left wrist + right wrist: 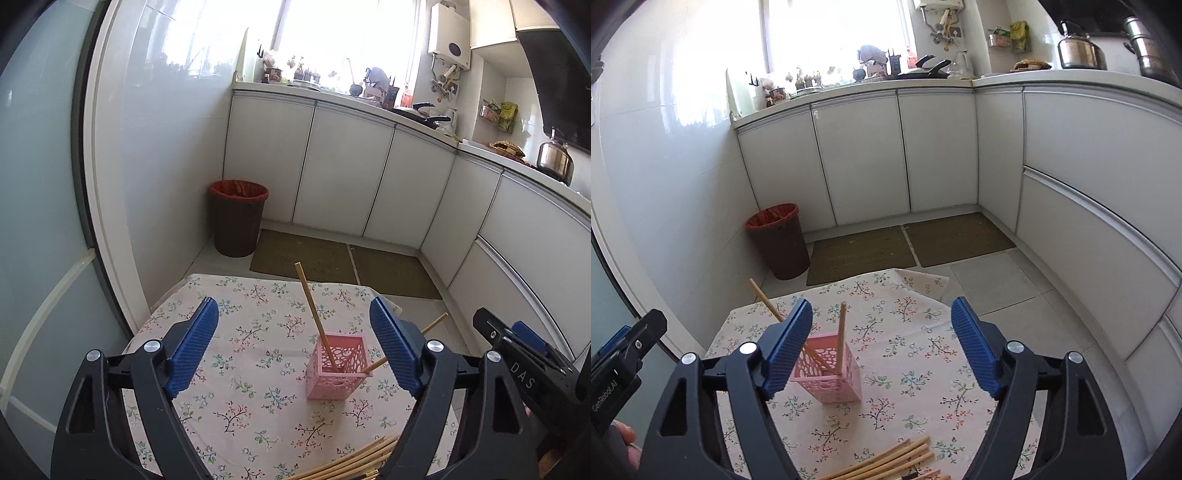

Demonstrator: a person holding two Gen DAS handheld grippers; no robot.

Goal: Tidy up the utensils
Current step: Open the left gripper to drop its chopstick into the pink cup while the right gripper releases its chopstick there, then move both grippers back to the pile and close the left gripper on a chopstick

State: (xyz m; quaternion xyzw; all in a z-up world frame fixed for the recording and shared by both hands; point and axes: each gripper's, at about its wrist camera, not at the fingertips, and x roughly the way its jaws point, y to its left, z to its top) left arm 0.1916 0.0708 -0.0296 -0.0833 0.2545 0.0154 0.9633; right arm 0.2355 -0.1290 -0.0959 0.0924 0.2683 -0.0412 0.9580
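Lettering "DAS" on right gripper [517, 332]

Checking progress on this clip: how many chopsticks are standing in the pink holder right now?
2. One chopstick leans toward the far left corner of the pink holder; the other chopstick slants out over its right rim. More lie loose in a pile on the tablecloth.

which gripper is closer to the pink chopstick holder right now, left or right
Right, narrowly. The pink holder sits right beside the right gripper, partly behind its left finger. In the left view the holder lies between the open fingers of the left gripper, nearer the right one, slightly further ahead.
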